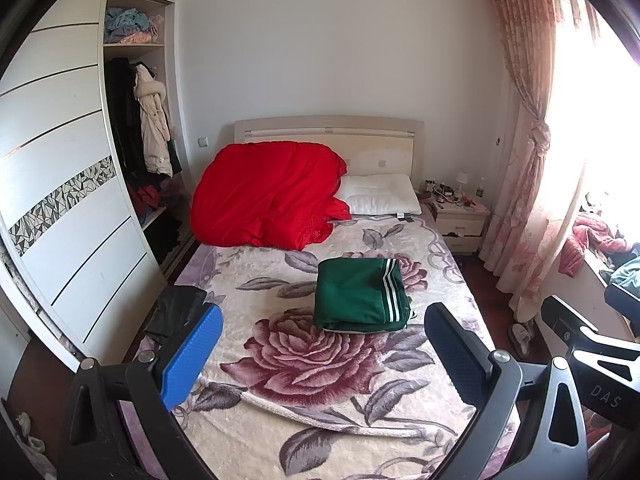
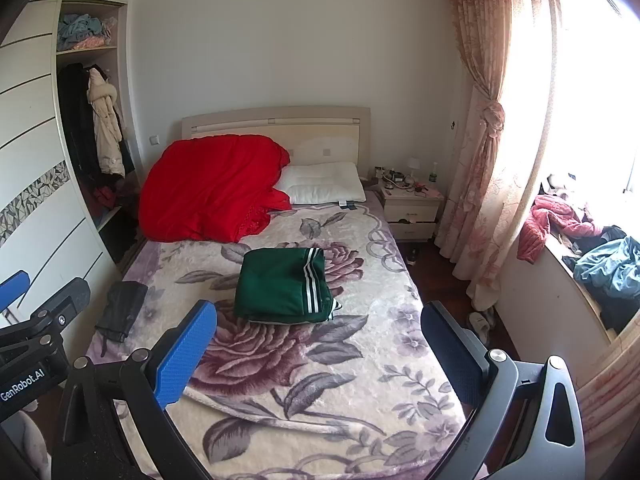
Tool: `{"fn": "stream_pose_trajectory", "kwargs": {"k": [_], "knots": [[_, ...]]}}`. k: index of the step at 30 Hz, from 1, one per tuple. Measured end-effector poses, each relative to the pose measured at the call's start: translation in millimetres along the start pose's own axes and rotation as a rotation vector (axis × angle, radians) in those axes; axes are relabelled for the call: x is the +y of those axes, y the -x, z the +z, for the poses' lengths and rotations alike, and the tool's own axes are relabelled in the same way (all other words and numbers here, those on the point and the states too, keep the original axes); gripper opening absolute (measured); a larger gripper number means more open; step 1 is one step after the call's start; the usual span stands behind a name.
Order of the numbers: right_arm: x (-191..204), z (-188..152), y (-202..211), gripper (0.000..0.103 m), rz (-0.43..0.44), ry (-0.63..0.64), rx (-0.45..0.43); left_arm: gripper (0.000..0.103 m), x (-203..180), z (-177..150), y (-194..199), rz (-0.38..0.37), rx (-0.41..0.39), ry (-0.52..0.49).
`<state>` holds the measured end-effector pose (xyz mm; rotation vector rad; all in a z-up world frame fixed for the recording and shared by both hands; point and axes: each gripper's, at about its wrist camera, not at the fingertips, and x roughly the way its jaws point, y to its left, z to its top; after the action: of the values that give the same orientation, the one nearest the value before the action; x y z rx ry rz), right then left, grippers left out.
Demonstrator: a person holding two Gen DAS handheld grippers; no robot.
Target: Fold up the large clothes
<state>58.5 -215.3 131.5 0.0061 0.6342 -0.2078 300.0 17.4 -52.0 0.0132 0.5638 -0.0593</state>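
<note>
A green garment with white side stripes (image 1: 358, 294) lies folded into a neat rectangle in the middle of the floral bed cover (image 1: 320, 400); it also shows in the right wrist view (image 2: 282, 286). My left gripper (image 1: 322, 344) is open and empty, held above the foot of the bed, well short of the garment. My right gripper (image 2: 318, 344) is open and empty too, beside it at the same distance. A dark folded garment (image 1: 178, 312) lies at the bed's left edge, also in the right wrist view (image 2: 122, 310).
A red quilt (image 1: 266, 192) and white pillows (image 1: 378, 198) lie at the head of the bed. A wardrobe (image 1: 60, 200) stands left, a nightstand (image 1: 460, 220) and curtain (image 1: 528, 160) right. Clothes are piled on the window ledge (image 2: 592, 256). Slippers (image 2: 480, 322) lie on the floor.
</note>
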Motion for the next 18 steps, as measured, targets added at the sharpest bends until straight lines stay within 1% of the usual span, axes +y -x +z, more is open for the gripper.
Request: {"fn": "stream_pose_trajectory", "kwargs": {"k": [18], "knots": [[0.1, -2.2, 1.3, 0.103, -0.004, -0.002, 0.001, 0.103, 0.2, 0.5, 1.9, 0.007, -0.006, -0.002]]}}
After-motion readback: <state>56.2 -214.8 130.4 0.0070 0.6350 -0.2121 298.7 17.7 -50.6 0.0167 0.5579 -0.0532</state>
